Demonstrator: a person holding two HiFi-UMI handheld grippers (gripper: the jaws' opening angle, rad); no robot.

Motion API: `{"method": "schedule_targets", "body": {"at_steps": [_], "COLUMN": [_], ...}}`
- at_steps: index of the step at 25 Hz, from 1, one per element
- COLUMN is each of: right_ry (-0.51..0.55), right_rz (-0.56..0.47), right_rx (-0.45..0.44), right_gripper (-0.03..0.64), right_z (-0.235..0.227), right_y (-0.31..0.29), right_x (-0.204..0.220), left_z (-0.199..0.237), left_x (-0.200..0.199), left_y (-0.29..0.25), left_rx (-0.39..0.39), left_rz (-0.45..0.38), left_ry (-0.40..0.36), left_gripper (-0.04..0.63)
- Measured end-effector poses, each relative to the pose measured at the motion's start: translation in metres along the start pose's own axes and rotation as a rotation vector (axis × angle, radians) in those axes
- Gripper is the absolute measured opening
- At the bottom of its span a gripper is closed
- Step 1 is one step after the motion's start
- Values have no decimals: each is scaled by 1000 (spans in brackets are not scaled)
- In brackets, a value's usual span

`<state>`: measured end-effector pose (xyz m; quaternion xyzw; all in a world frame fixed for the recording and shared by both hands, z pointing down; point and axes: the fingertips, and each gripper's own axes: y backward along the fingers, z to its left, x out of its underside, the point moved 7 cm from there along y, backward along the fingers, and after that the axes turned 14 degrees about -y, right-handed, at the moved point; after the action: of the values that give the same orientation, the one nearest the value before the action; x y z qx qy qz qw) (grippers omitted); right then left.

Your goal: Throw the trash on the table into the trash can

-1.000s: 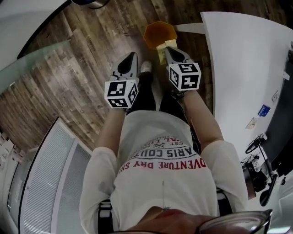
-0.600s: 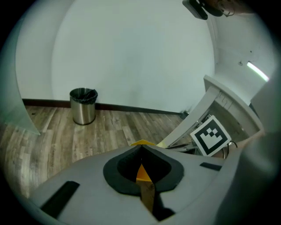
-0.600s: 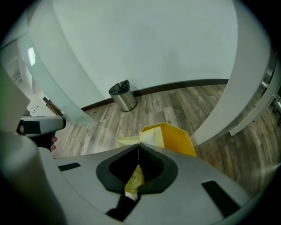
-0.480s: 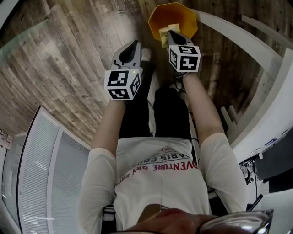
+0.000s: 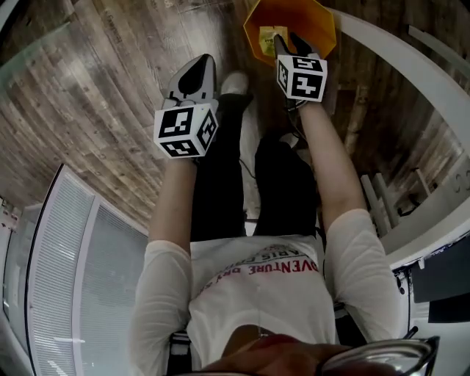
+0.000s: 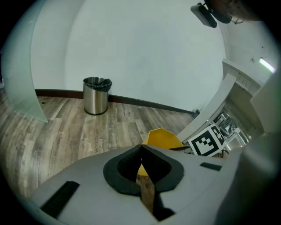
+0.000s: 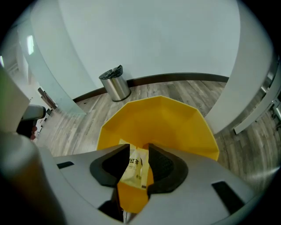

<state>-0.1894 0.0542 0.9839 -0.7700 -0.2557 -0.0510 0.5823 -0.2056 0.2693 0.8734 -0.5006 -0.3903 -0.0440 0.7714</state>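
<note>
- The right gripper (image 7: 139, 148) has just been opening its jaws, which stand partly apart. A pale yellow packet (image 7: 135, 169) hangs in the gap, its long axis along the jaws. Whether either pad touches it is unclear.
- The yellow trash can (image 7: 171, 118) has its open mouth directly below and ahead of the packet, so a drop from here should land inside.
- The left gripper (image 6: 141, 150) has its jaws clenched on nothing. It is off to the side and is the farther of the two from the can.

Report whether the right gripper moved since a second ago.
Yes: the right gripper came down over the yellow bin; jaws just opened, packet between them.
</note>
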Motion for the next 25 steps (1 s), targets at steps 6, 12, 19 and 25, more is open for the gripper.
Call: {"method": "schedule_targets", "body": {"at_steps": [6,12,19,25], "right_ry": [10,-58,-65,-102], "right_rz": [-13,-115,-307,-505], "right_rx": [-33,-58,-111,-45], "right_gripper": [121,37,26,26], "right_z": [25,65,94,99], "right_y": [49,152,317,478], "right_x": [-25,-65,-153,-211], "left_z": [-25,-59,-115,-187], "left_x": [-34,-101,-235,-346], "left_y": [30,90,172,244], "left_rx": [-12,9,84,242], "left_rz": [-5,-59,-199,-292], "left_ry": [0,-44,-174,-292], "left_gripper": [23,23,23,23]}}
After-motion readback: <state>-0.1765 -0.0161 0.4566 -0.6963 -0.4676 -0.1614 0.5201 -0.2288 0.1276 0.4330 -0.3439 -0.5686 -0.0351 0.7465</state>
